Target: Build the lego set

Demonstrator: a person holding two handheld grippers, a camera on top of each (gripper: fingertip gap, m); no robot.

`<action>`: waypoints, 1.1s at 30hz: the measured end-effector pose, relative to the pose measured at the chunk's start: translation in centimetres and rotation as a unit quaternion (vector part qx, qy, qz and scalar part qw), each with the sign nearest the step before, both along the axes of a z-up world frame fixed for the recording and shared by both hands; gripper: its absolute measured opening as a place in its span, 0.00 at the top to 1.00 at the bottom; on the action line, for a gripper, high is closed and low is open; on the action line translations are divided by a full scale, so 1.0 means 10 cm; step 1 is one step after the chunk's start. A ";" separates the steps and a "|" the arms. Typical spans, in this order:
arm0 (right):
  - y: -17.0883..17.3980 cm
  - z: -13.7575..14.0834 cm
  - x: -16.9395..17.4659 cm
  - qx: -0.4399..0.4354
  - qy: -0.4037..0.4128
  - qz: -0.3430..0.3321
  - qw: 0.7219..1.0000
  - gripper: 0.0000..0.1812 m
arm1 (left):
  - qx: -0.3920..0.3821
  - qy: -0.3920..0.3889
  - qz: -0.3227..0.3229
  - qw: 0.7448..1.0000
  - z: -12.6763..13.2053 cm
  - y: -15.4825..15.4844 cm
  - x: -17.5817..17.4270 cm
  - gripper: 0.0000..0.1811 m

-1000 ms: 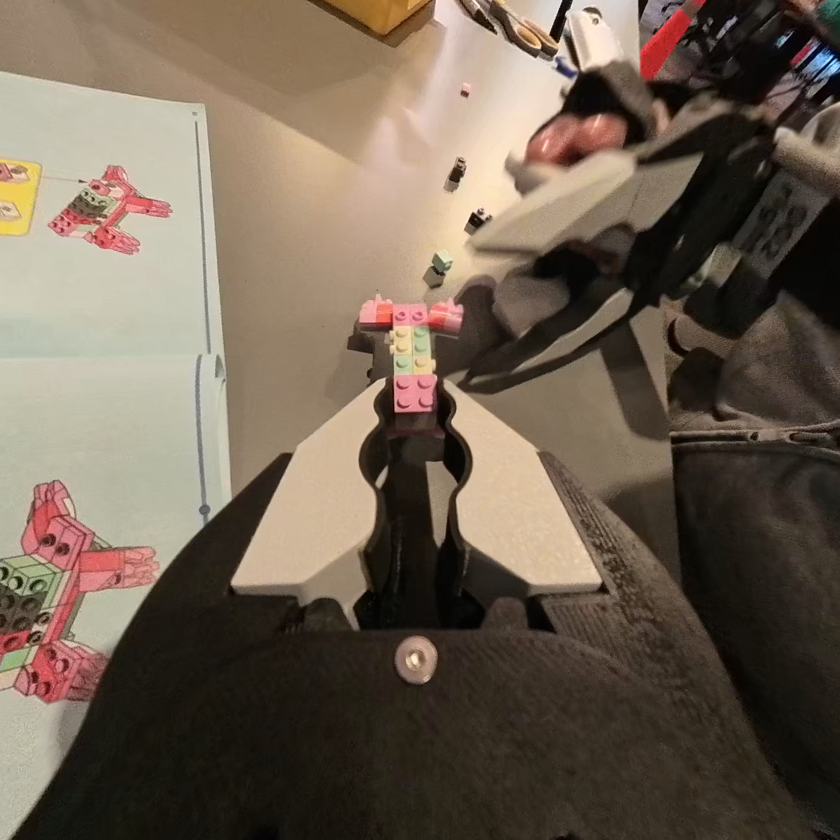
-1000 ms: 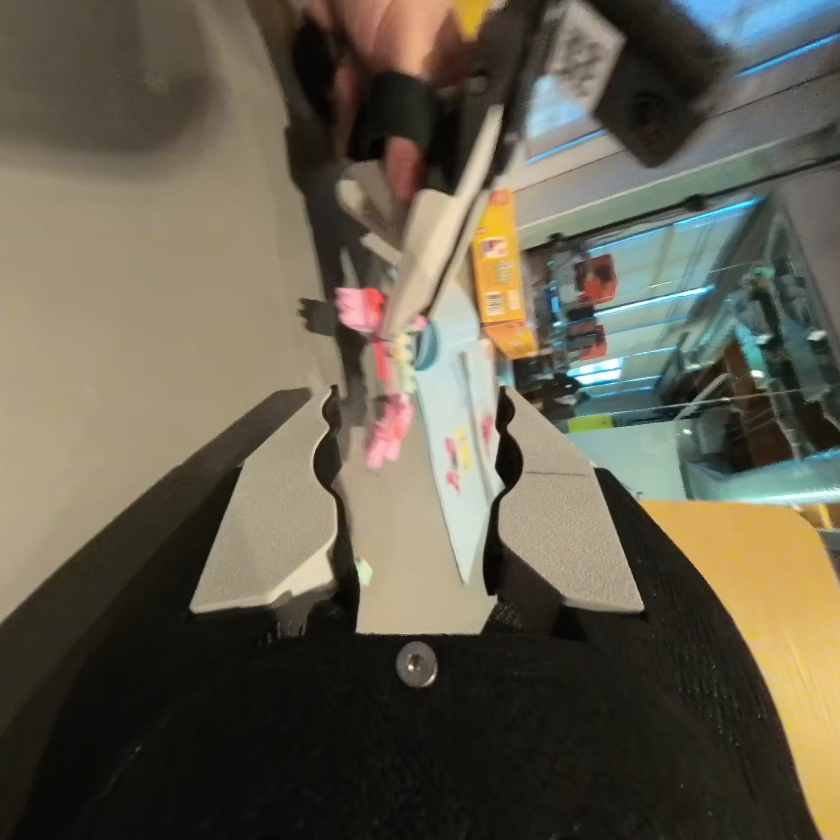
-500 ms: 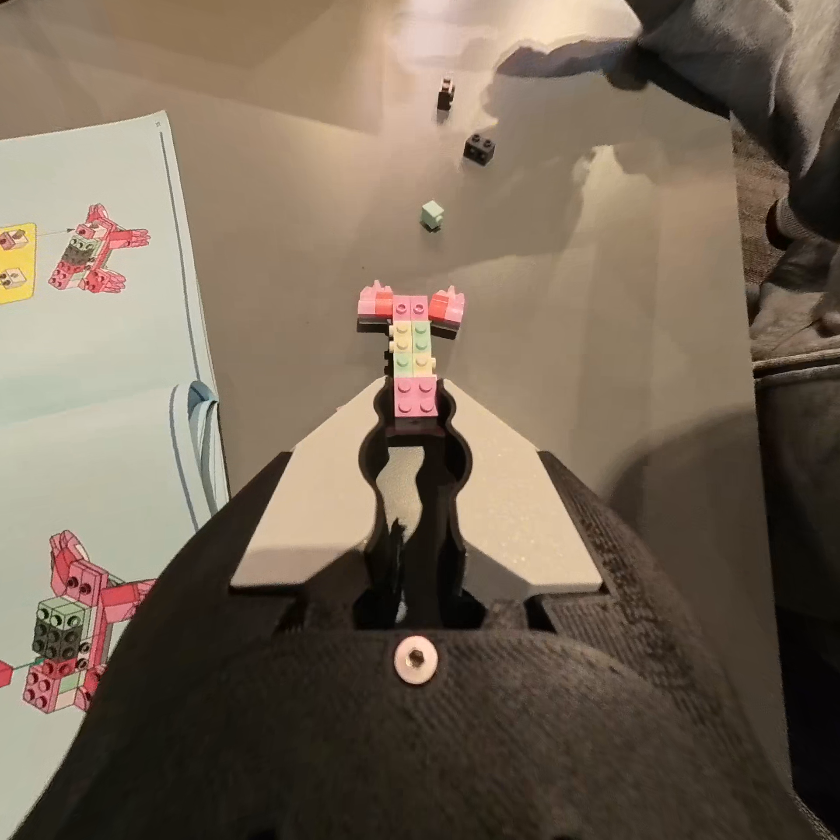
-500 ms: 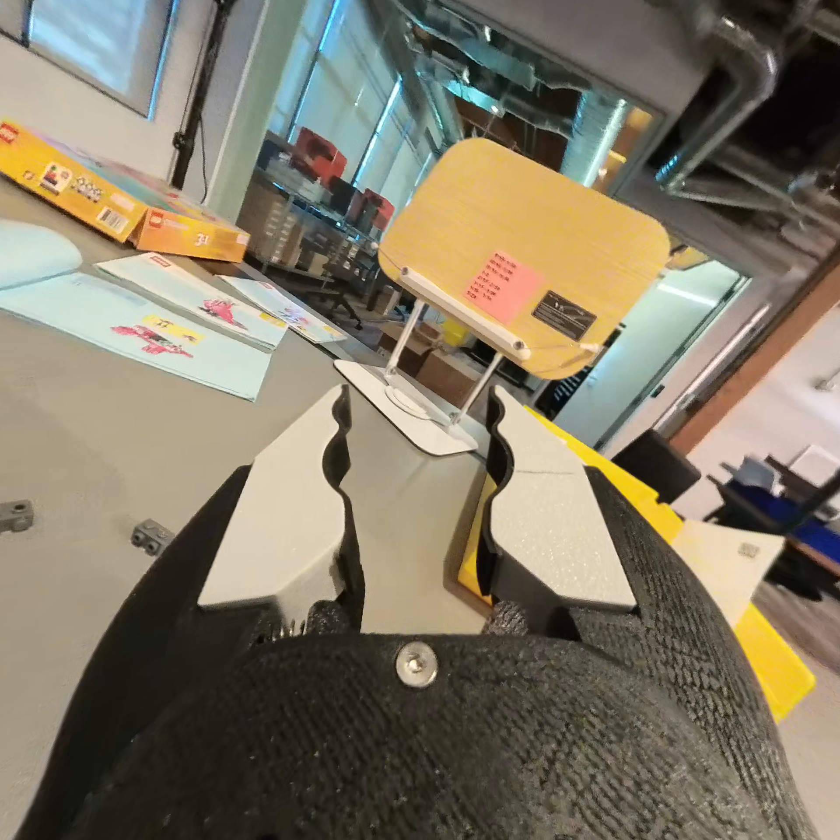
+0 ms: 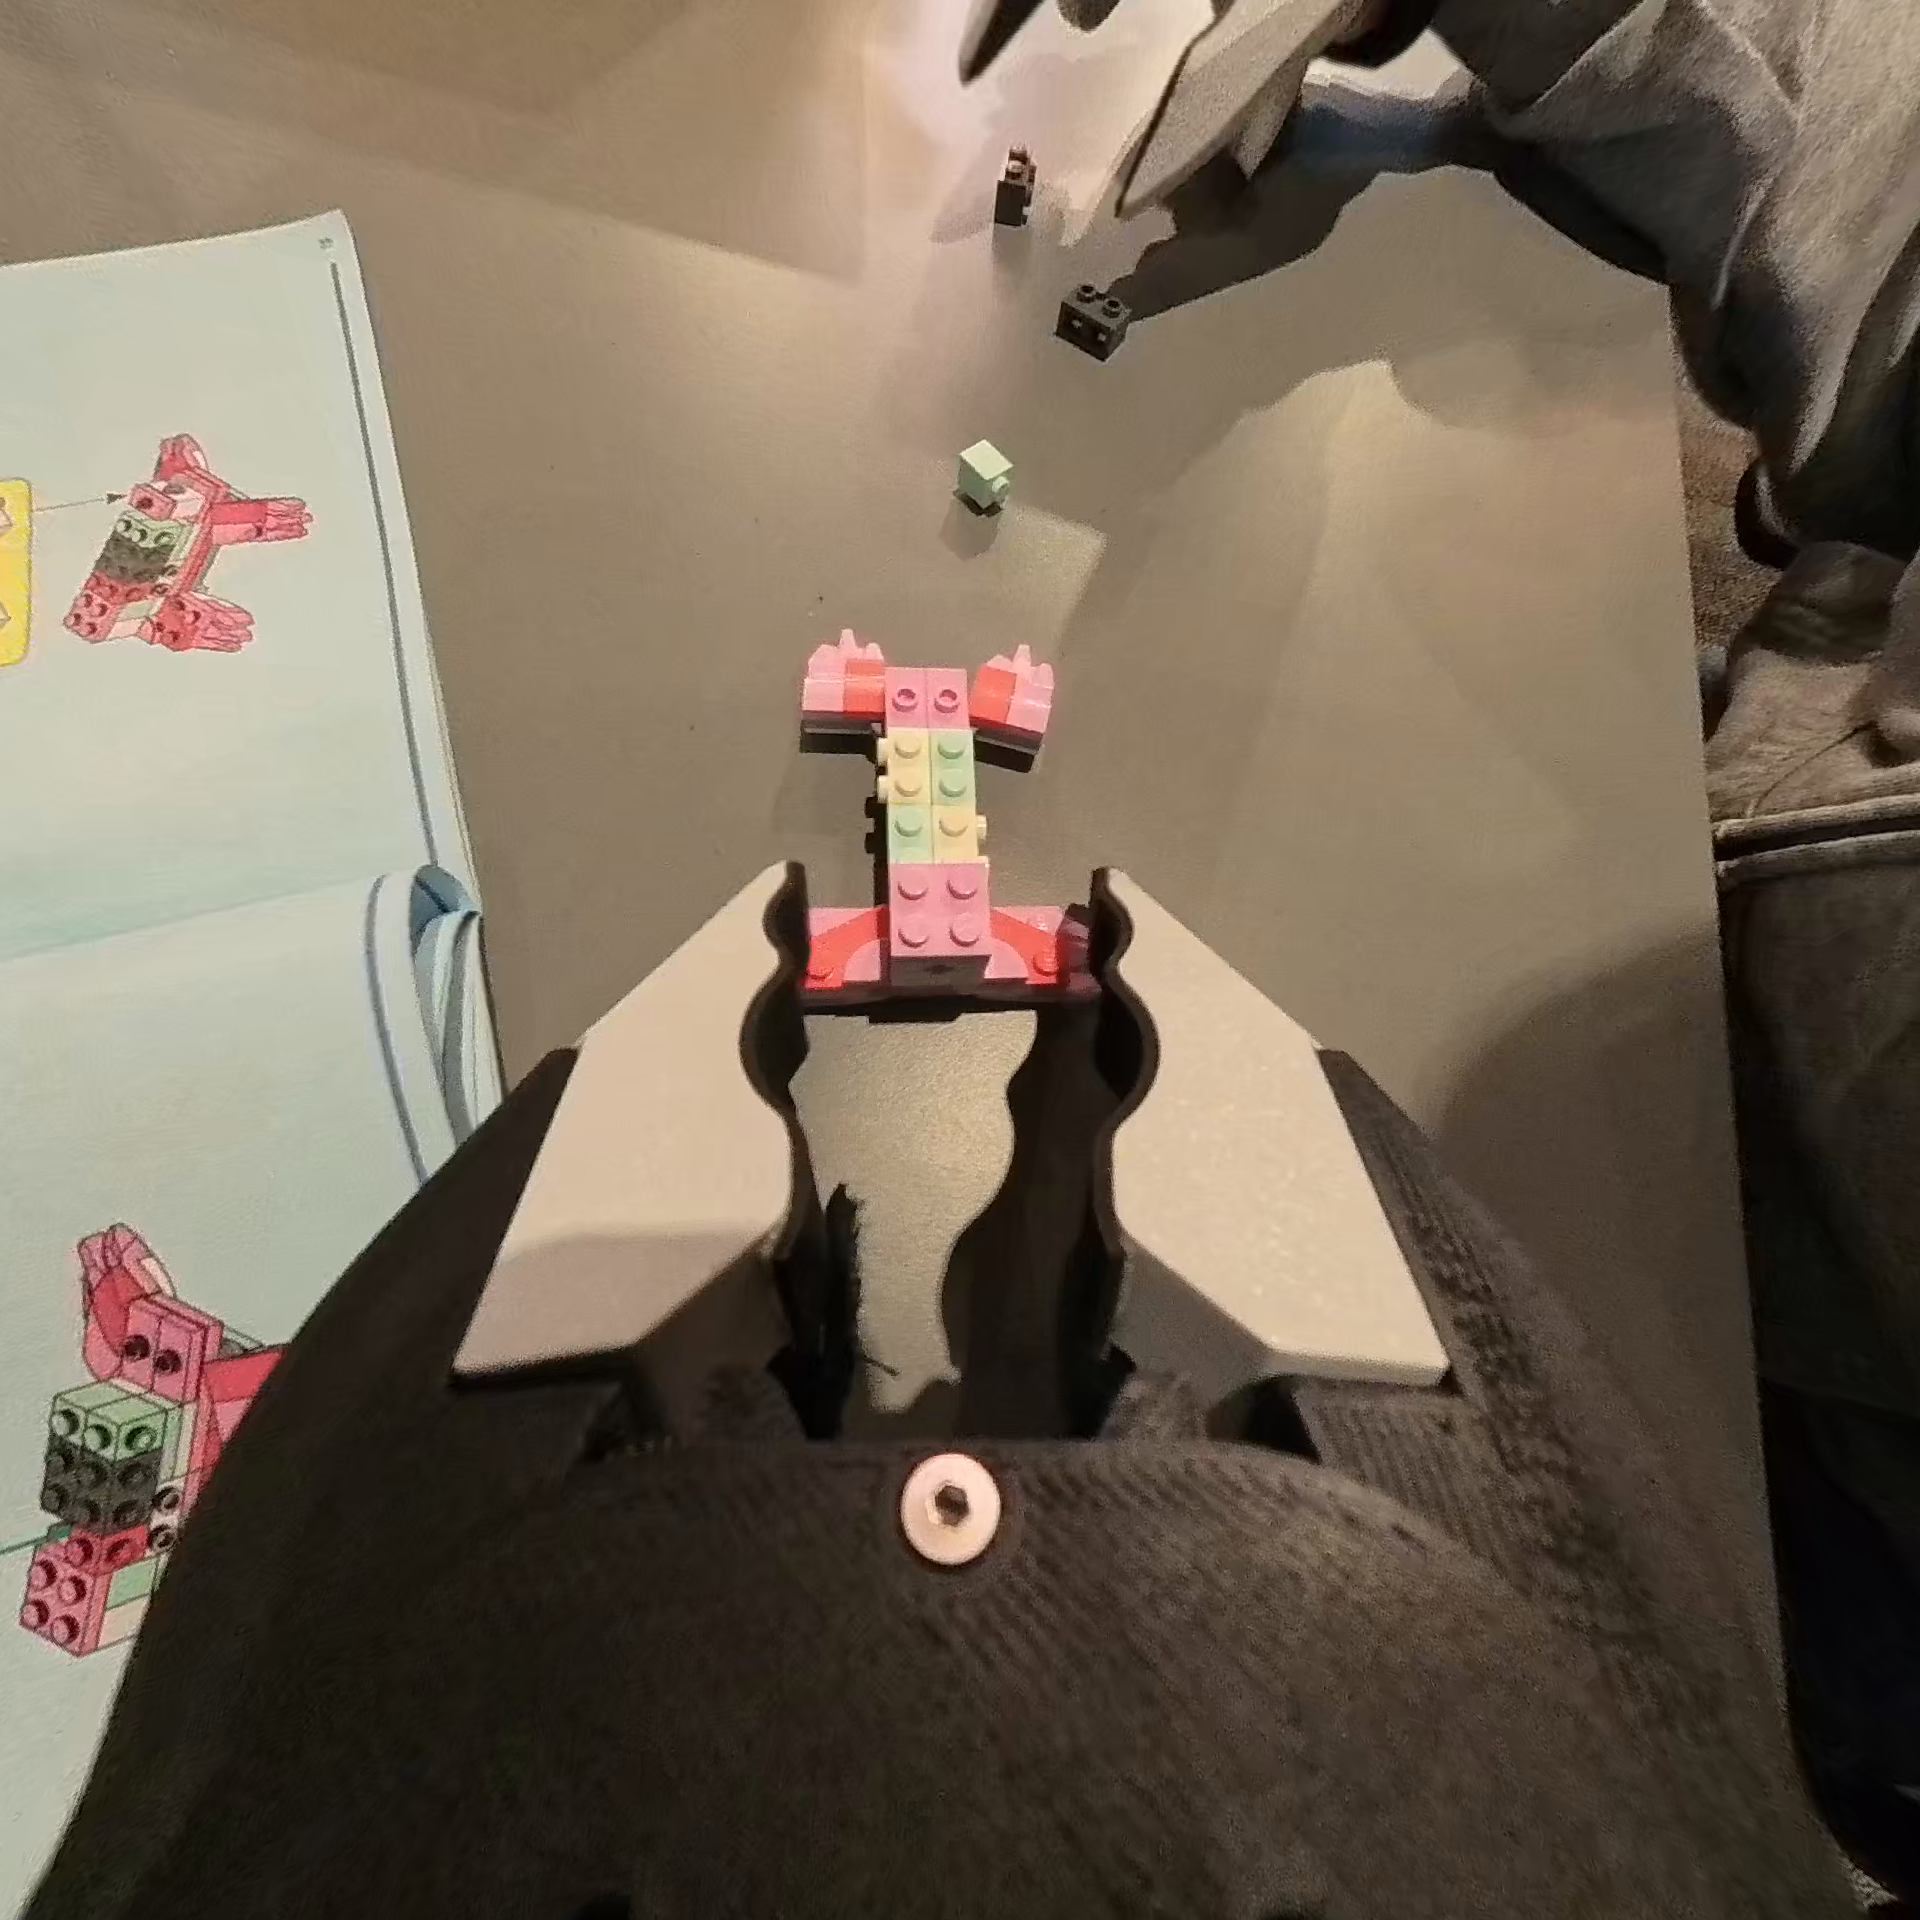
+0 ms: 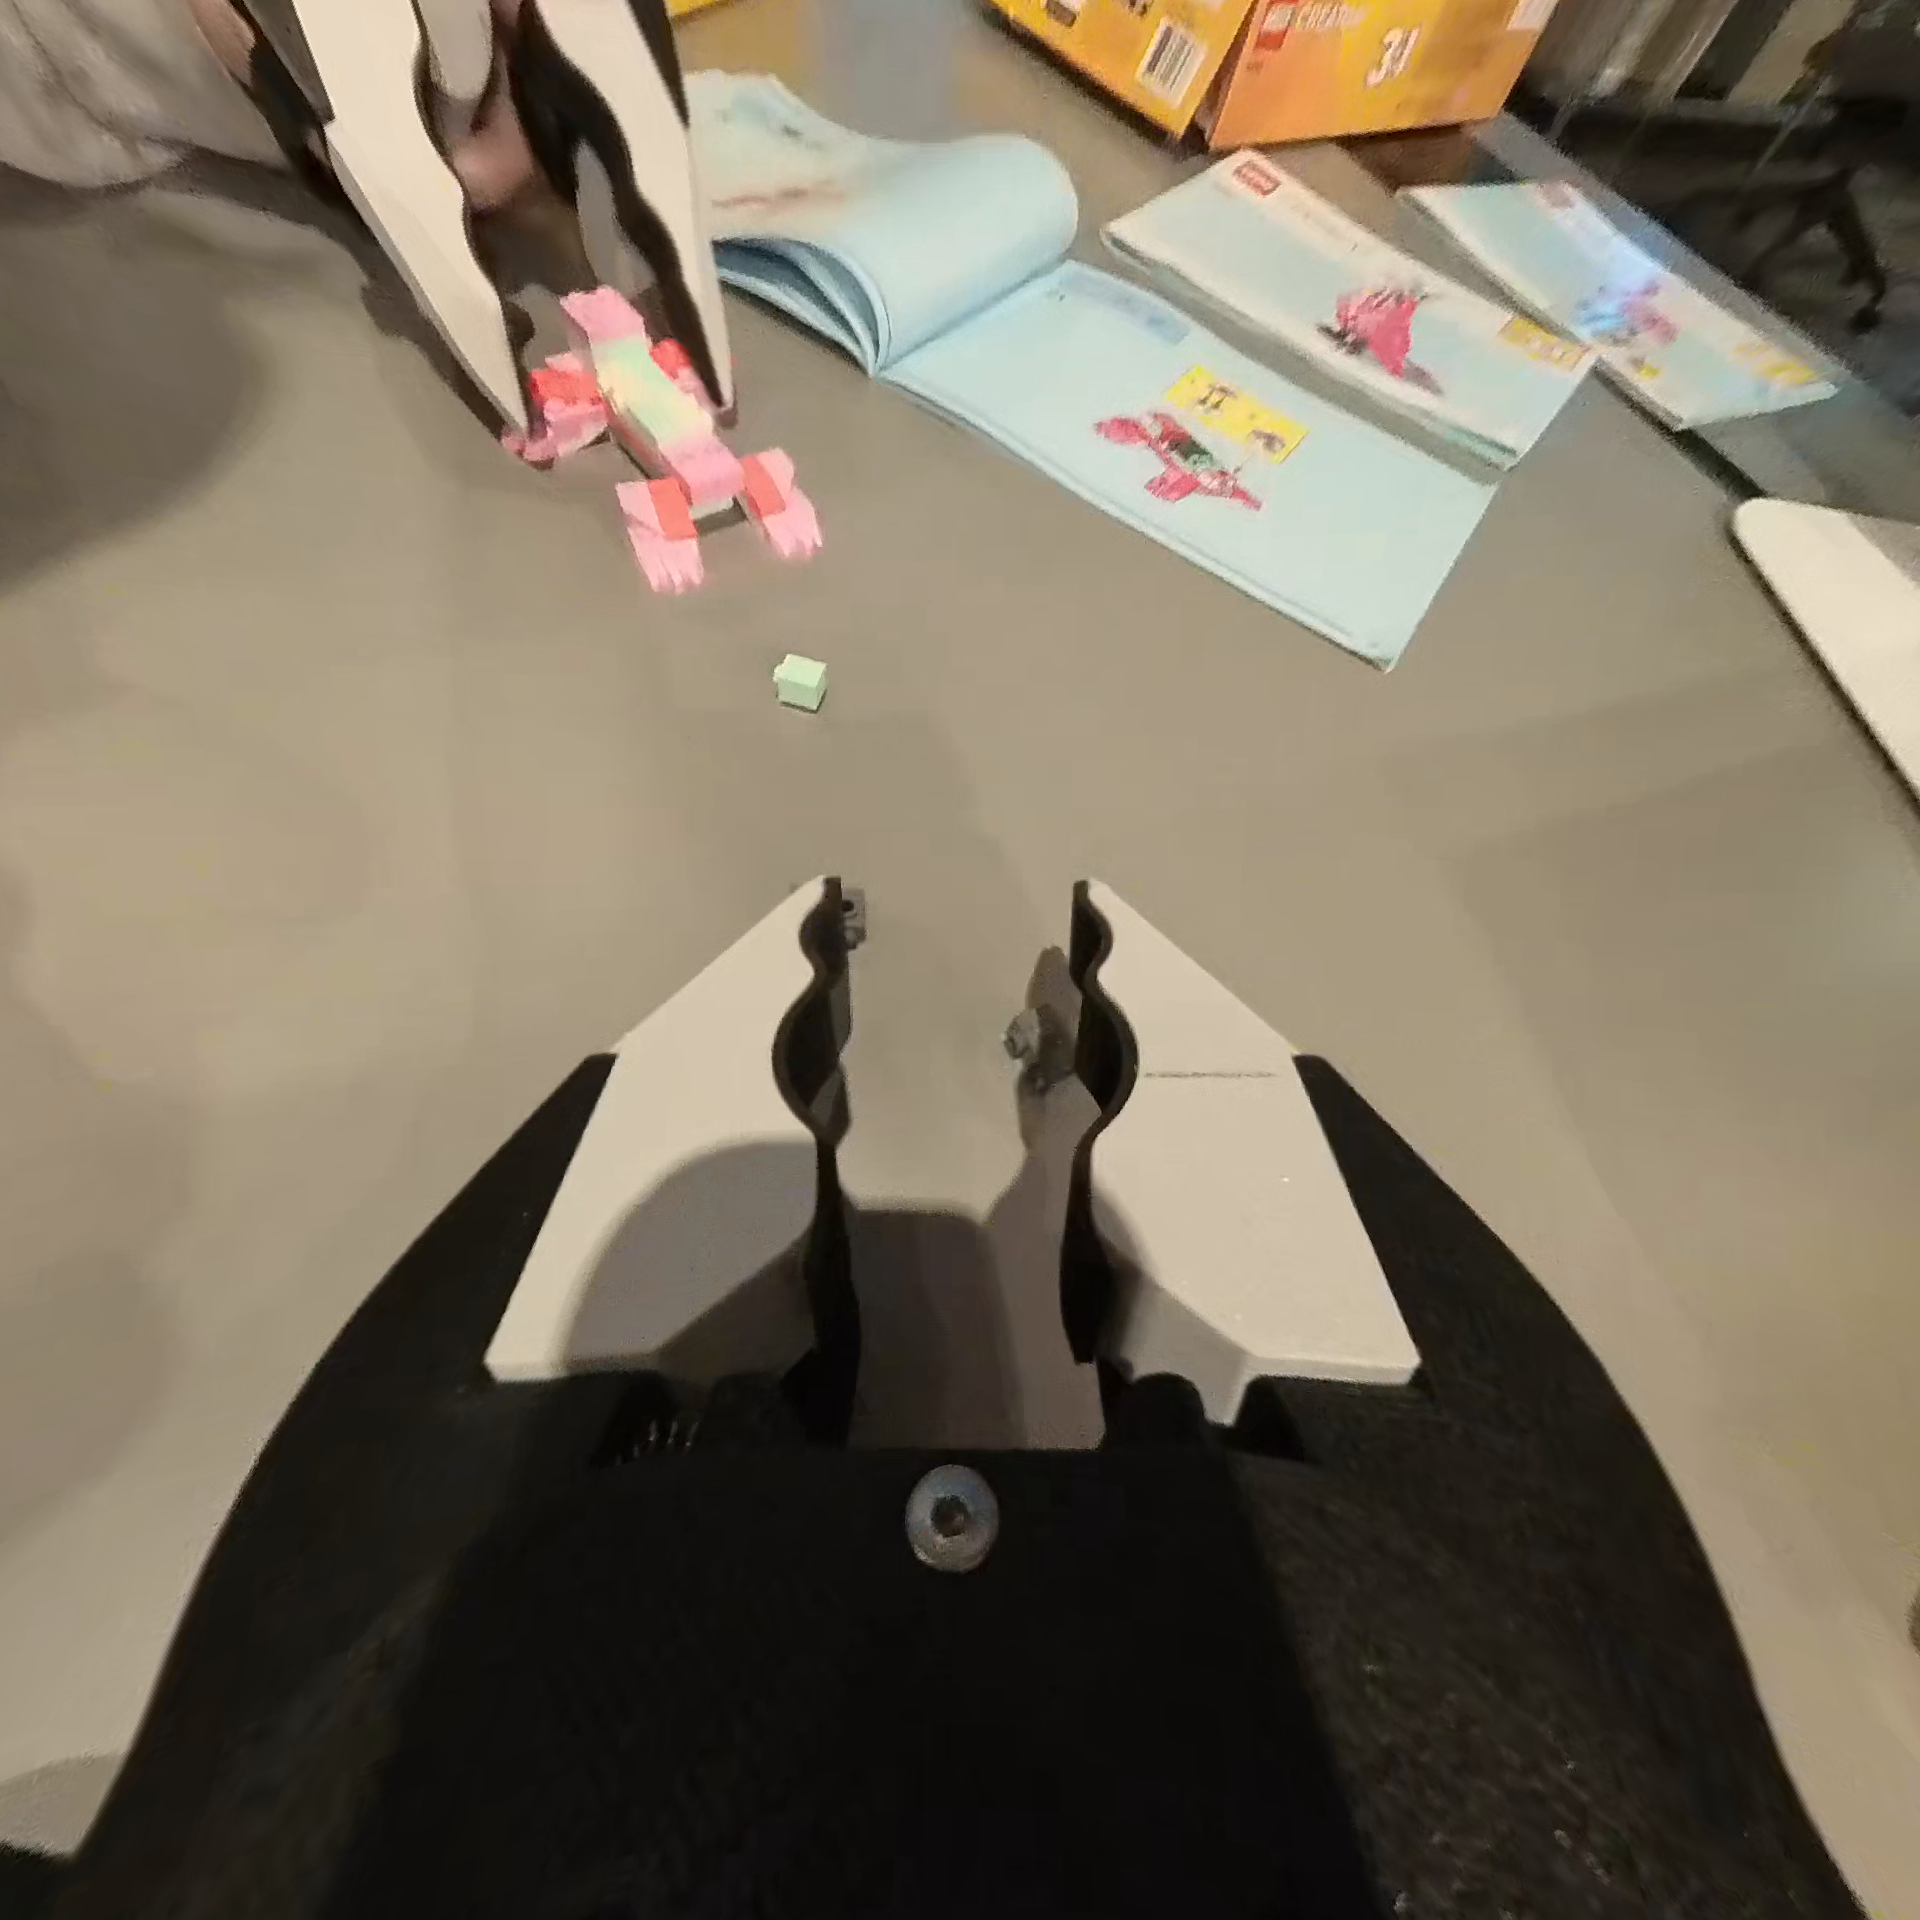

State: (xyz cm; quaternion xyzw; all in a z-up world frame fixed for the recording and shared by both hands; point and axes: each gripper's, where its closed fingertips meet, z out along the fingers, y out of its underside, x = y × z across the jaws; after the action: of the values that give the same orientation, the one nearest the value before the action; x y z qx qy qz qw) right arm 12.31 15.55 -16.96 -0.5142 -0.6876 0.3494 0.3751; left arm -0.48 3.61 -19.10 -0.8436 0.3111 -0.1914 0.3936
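The pink, red, yellow and mint lego model [image 5: 930, 800] lies flat on the grey table. My left gripper [image 5: 945, 878] is open, and its fingertips flank the model's rear legs. Both also show in the right wrist view, the model [image 6: 665, 426] and the left gripper [image 6: 615, 410]. My right gripper [image 6: 956, 899] is open and empty, low over the table. One small dark piece [image 6: 852, 914] lies by its left fingertip and another dark piece [image 6: 1034, 1029] beside its right finger. A mint brick [image 6: 800, 684] lies between the two grippers.
An open light-blue instruction booklet [image 5: 208, 623] lies left of the model. More booklets [image 6: 1351, 270], yellow boxes [image 6: 1299, 62] and a white stand base [image 6: 1849, 623] sit farther off. A grey sleeve [image 5: 1766, 312] is at the right. The mint brick [image 6: 800, 684] is about 7 centimeters from my right fingertips.
My left gripper has opened and let go of the model, which now rests on the table. My right gripper has swung down to the table over the loose dark pieces.
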 end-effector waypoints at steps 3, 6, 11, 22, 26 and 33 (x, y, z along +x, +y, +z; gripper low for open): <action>-0.07 -0.05 0.03 -0.019 -0.020 0.016 0.999 0.83 | -0.001 -0.002 -0.001 1.000 0.00 0.00 0.00 0.70; -0.13 -0.12 0.03 -0.021 -0.044 0.030 0.998 0.85 | -0.001 0.001 -0.005 1.000 -0.01 -0.01 0.02 0.70; -0.24 -0.20 0.01 -0.028 -0.074 0.049 0.996 0.88 | 0.001 0.006 -0.011 1.000 -0.01 -0.02 0.04 0.70; -0.39 -0.17 -0.07 -0.013 -0.061 0.069 0.996 0.93 | 0.116 -0.025 -0.089 0.989 0.29 -0.19 0.52 0.69; -0.45 0.08 -0.27 0.048 0.036 0.068 0.996 0.93 | 0.220 0.005 -0.074 0.973 0.50 -0.17 0.53 0.70; -0.64 0.32 -0.69 0.333 0.158 0.040 0.929 0.92 | 0.271 0.003 -0.050 0.961 0.66 -0.14 0.48 0.72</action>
State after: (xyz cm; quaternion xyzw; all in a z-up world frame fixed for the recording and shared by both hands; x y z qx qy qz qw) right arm 5.41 9.18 -13.74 -0.2695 -0.7162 0.1917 0.6145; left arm 4.34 2.17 -12.48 -0.6890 0.3941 -0.1168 0.5970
